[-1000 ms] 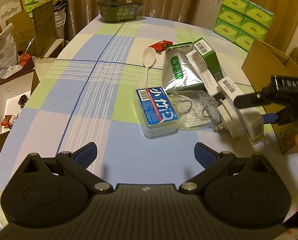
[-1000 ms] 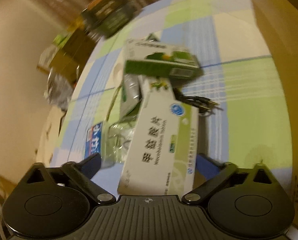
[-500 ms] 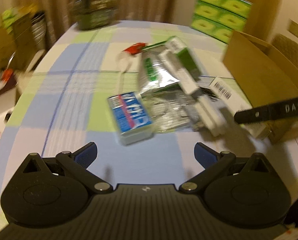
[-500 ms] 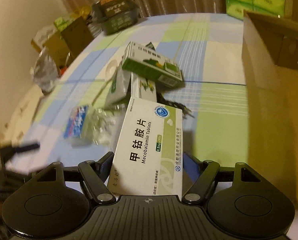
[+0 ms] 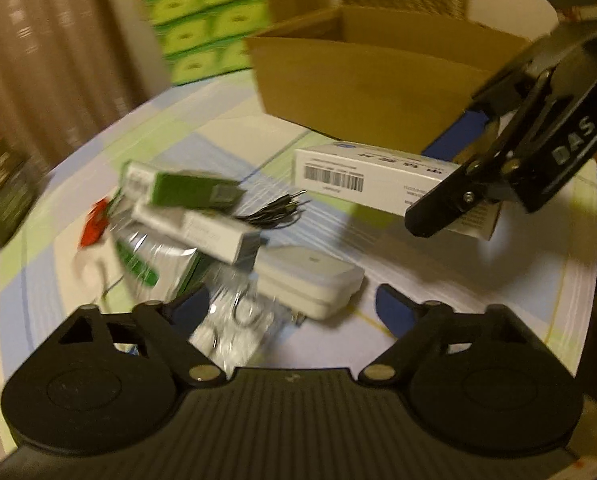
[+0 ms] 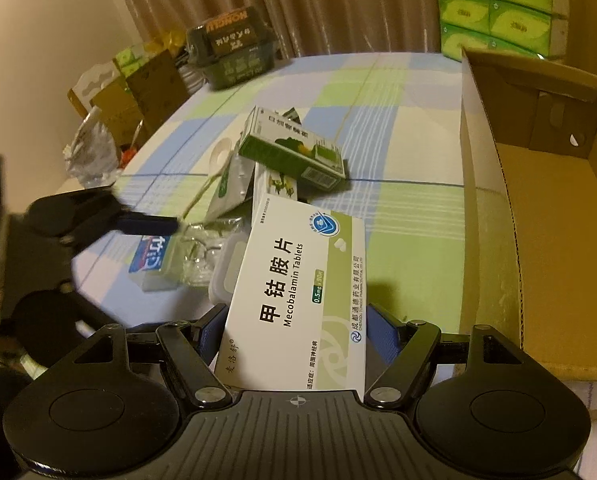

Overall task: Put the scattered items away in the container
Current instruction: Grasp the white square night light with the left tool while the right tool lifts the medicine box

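Mecobalamin tablet box [image 6: 298, 300] sits clamped between the right gripper [image 6: 296, 332] fingers, lifted above the checked table [image 6: 410, 240], with the open cardboard box [image 6: 538, 208] to its right; ahead lies a green carton [image 6: 294, 148]. Left gripper [image 5: 294, 308] hovers spread wide, empty, over a white case [image 5: 310, 276]

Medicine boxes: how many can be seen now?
3. A white box in the right gripper; a green box on the pile; another white box beneath it. More may be hidden.
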Motion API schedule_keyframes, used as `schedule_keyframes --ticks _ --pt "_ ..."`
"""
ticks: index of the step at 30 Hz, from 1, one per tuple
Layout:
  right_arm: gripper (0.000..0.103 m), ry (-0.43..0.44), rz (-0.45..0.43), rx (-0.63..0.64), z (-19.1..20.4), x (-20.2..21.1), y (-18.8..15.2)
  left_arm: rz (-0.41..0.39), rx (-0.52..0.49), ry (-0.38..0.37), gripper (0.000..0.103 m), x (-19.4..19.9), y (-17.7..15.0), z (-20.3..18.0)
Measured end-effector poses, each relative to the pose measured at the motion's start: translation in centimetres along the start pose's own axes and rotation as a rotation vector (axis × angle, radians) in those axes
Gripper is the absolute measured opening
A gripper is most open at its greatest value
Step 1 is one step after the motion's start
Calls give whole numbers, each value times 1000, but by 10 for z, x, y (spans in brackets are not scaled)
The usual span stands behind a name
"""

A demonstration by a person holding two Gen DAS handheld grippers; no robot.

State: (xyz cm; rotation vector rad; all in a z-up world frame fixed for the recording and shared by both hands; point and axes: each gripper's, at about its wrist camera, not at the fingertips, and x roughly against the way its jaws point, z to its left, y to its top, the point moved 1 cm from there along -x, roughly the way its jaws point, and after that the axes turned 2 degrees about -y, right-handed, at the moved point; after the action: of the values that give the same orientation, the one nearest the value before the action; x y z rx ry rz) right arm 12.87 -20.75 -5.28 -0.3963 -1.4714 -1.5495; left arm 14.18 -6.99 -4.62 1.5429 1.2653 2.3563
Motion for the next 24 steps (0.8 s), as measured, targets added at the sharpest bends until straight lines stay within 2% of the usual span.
schedule_keyframes --ticks 2,7,10,15,19,24 --pt "71 -1 -5 -4 0 0 0 21 -56 -35 78 -14 5 3" --pt "71 -8 -10 -6 1 -1 -2 66 -165 -115 77 -41 6 5" --pt "71 -14 -8 -19 0 -2 -4 66 -190 -133 66 -46 5 7" --pt "71 -37 -6 -3 2 1 -10 42 -200 -128 63 -37 3 -5" --pt "71 -47 0 8 6 9 -20 57 -182 -108 63 -20 -7 -24" --pt "71 -91 50 73 12 5 -44 73 -66 -69 64 3 -32 -55"
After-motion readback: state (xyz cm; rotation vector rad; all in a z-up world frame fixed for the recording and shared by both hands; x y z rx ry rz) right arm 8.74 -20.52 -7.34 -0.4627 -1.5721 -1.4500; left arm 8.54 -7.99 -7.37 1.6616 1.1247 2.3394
